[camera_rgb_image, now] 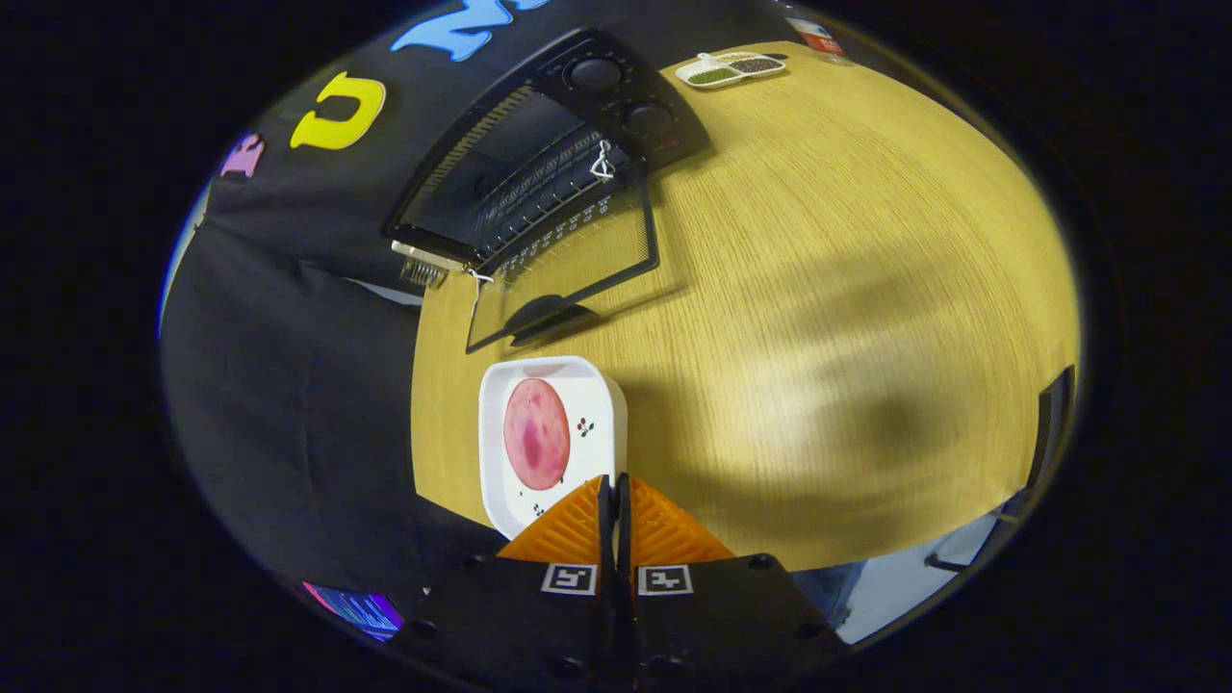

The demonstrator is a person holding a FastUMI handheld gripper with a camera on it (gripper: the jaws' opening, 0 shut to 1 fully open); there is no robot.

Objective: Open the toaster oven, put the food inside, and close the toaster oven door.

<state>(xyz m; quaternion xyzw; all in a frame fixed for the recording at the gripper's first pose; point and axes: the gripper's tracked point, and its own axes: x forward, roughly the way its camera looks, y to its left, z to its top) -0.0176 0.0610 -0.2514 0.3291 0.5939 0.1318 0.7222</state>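
1. The gripper (613,491) has its fingers pinched together on the near rim of a white dish (553,438).
2. A round pink slice of food (536,433) lies in the dish.
3. Beyond, on the wooden table (818,289), the toaster oven (549,154) stands with its glass door (568,269) folded down open.
4. A small divided tray (731,69) sits well past the oven.
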